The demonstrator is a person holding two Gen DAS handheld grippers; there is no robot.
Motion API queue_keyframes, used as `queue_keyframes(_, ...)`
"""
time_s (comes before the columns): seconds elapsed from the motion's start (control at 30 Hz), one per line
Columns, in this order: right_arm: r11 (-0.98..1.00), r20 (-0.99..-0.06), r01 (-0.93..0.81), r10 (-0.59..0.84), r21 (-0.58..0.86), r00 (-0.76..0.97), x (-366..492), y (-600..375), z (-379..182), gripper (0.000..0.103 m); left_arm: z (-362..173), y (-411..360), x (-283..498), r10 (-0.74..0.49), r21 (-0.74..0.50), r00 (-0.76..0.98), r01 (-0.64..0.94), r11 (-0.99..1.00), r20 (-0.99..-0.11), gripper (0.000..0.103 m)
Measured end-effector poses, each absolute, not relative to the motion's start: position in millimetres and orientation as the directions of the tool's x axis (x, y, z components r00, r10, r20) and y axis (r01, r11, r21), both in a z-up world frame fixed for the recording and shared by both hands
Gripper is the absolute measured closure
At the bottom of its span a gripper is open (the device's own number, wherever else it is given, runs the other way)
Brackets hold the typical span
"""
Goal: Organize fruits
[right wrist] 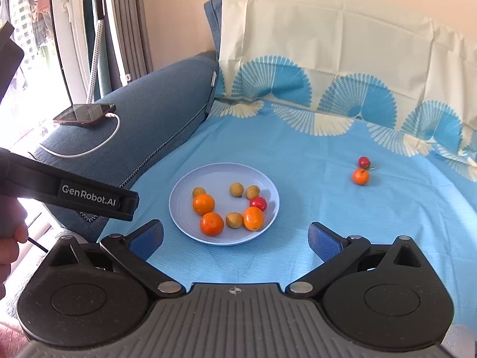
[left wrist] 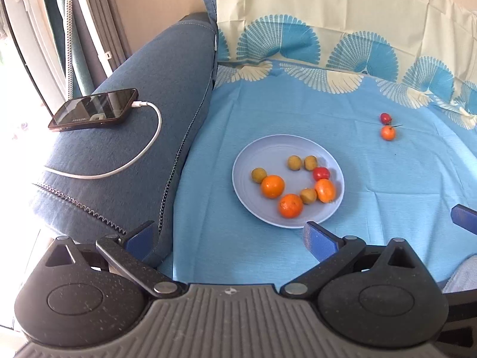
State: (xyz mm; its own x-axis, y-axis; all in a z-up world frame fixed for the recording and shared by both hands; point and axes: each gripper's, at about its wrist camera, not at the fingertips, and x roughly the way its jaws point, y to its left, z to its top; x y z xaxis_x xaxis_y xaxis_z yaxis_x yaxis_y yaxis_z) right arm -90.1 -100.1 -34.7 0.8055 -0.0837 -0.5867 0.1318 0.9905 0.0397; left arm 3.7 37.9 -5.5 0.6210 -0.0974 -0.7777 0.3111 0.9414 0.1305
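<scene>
Plate [right wrist: 179,208] holds eight fruits; both grippers' fingers [left wrist: 320,243] [right wrist: 325,240] wide, empty.

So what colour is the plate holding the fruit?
The plate is a pale, plain lavender-blue, seen best in the right wrist view.

Eight fruits lie on the blue plate [right wrist: 179,208]; two fruits [right wrist: 361,170] touch on the cloth.

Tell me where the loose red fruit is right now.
The red fruit lies on the blue cloth, right of the plate in both views, touching or nearly touching a small orange just in front of it.
</scene>
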Motion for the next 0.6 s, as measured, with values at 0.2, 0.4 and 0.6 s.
queue_keyframes(0.2, 0.985, -0.545, 0.168, -0.125, 0.03, 0.829, -124, -96, -23, 0.001, 10, 42, -26, -0.105, 0.134, 0.652, 0.306, 0.942, -0.751, 0.0)
queue_keyframes(0.4, 0.985, -0.504, 0.17, -0.134, 0.026, 0.853, -146, -91, -14, 0.001, 17, 41, -45, -0.118, 0.139, 0.664, 0.321, 0.937, -0.739, 0.0)
queue_keyframes(0.6, 0.985, -0.48, 0.17, -0.139, 0.022, 0.866, -154, -91, -9, 0.001, 22, 40, -54, -0.126, 0.14, 0.671, 0.327, 0.935, -0.73, 0.0)
